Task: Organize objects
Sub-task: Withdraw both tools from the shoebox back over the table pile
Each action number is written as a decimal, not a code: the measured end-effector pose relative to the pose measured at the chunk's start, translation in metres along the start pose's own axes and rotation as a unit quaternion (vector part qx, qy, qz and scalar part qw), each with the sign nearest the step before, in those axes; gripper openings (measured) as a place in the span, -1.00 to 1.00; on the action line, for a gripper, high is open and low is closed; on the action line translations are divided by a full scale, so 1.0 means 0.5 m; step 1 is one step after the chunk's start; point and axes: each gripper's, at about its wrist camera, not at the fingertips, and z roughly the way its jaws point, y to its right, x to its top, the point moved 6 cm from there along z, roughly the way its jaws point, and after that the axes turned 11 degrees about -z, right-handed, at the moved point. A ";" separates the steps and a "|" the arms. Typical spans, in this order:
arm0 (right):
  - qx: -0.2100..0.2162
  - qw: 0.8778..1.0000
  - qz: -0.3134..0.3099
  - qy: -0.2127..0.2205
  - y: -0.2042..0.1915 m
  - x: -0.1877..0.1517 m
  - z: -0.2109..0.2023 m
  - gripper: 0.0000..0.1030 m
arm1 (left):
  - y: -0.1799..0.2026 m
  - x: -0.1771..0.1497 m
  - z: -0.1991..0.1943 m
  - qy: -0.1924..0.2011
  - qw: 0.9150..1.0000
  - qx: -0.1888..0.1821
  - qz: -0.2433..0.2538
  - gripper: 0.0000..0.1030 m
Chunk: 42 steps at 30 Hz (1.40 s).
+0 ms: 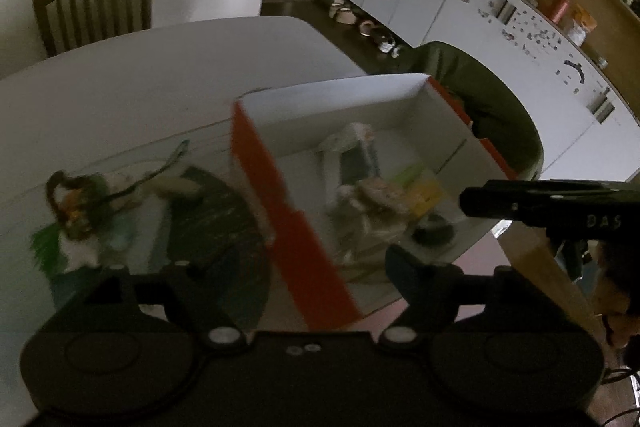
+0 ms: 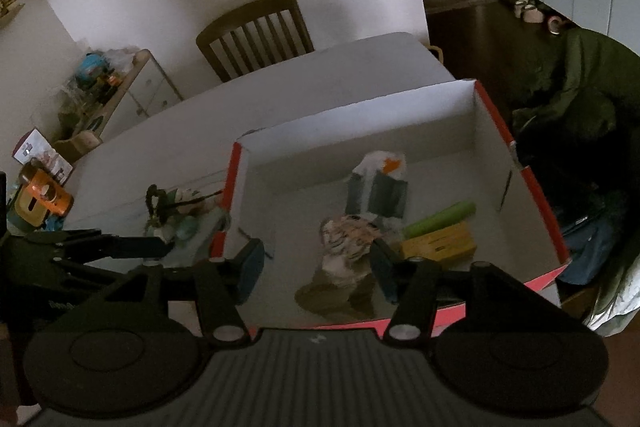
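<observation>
Right tool [image 2: 316,271] spread, gripping nothing, poised over red-and-white box [image 2: 486,131] on white tabletop [image 2: 280,79]. Beneath it, inside the box: striped tiger toy [image 2: 346,247], yellow block [image 2: 440,245], green roll [image 2: 440,219]; block's print too small to read. Left tool [image 1: 280,267] likewise released, straddling the box's red wall. Faint letters "DAS" on the right tool's arm, seen from the left wrist. More toys [image 1: 84,211] lying beside the box.

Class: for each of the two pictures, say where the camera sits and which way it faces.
Left wrist: on the left gripper, looking down at the box's red wall and the table; right gripper shows.
Right wrist: on the right gripper, looking down into the box; left gripper shows.
Shared: box, chair.
</observation>
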 end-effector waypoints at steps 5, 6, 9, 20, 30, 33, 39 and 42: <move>0.002 1.000 0.002 -0.002 -0.036 -0.005 0.011 0.31 | -0.058 0.000 -0.034 0.018 1.000 0.014 -0.008 0.81; 0.002 1.000 0.002 -0.003 -0.044 -0.005 0.014 0.32 | -0.070 -0.001 -0.040 0.021 1.000 0.015 -0.011 0.85; 0.004 1.000 0.004 -0.004 -0.069 -0.004 0.024 0.41 | -0.103 0.000 -0.054 0.026 0.999 0.017 -0.019 0.92; -0.008 1.000 -0.013 0.002 -0.162 0.014 0.062 0.53 | -0.224 0.001 -0.083 0.047 0.998 0.032 -0.034 0.99; -0.014 0.999 -0.032 -0.009 -0.250 0.043 0.119 0.53 | -0.338 0.018 -0.073 0.072 0.995 0.063 -0.031 0.99; -0.017 0.999 -0.037 -0.018 -0.274 0.050 0.142 0.53 | -0.363 0.018 -0.056 0.073 0.995 0.068 -0.015 0.99; -0.021 0.999 -0.038 -0.033 -0.309 0.070 0.186 0.53 | -0.410 0.007 -0.009 0.054 0.997 0.053 -0.021 0.99; -0.022 0.998 -0.043 -0.040 -0.325 0.081 0.210 0.53 | -0.422 0.005 0.013 0.048 0.997 0.048 -0.024 0.99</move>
